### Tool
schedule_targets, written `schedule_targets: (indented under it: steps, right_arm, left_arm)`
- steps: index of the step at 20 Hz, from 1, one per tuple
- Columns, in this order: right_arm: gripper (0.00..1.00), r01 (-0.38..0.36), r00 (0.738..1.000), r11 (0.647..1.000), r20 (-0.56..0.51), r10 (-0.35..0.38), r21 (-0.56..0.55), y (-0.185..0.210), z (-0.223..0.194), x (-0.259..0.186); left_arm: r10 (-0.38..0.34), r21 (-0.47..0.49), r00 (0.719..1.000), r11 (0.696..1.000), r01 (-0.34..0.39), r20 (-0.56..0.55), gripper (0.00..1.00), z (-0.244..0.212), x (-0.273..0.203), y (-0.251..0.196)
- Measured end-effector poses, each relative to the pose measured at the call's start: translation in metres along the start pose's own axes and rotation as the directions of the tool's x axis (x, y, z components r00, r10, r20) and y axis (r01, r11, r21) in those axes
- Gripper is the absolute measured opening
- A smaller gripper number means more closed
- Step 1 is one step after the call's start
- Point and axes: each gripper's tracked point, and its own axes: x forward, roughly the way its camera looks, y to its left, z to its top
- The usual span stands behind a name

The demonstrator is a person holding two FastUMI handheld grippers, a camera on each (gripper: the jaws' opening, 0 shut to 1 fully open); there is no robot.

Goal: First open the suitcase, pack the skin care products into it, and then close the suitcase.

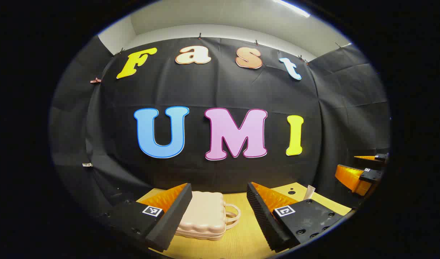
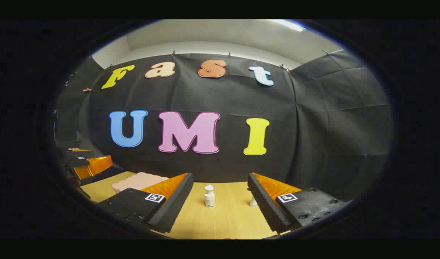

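Both grippers hang above the wooden table (image 1: 241,237) with nothing in them, which suits a task whose first step, opening the case, looks not yet begun. The left gripper (image 1: 218,212) has its fingers spread wide, and the pale pink suitcase (image 1: 203,216) lies flat and closed on the table just ahead of them, mostly in the gap and partly tucked behind the left-hand finger, its looped handle (image 1: 232,215) pointing toward the right-hand finger (a handy thing to catch, I'd judge, though the lid seam may be the better way in). The right gripper (image 2: 220,207) is likewise parted and empty; between and beyond its fingers stands a small white bottle (image 2: 209,196) with a cap or pump on top, upright, and a second small white item (image 2: 253,201) peeks out just beside the inner edge of the right-hand finger, too hidden to name. So each hand seems lined up on its own job: left for the case, right for the skin care. Off past the right gripper's left-hand finger the suitcase shows again, with the other gripper near it
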Motion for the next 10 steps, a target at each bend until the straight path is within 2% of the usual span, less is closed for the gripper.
schedule_targets:
  steps: [2,6,10]
  right_arm:
    - [0.95,-0.001,1.000,1.000,-0.008,0.001,0.009,0.000,-0.002,0.001]
    - [0.97,-0.004,1.000,1.000,-0.020,0.005,0.026,-0.002,-0.007,0.004]
    - [0.97,0.003,1.000,1.000,-0.030,-0.002,0.025,-0.007,-0.012,0.007]
  left_arm:
    - [-0.014,-0.033,1.000,0.999,0.014,0.000,0.97,0.000,0.000,-0.004]
    - [-0.010,-0.011,1.000,1.000,0.010,-0.017,0.97,-0.009,0.005,0.000]
    - [-0.003,-0.037,0.999,0.999,0.001,-0.048,0.97,-0.022,0.006,0.001]
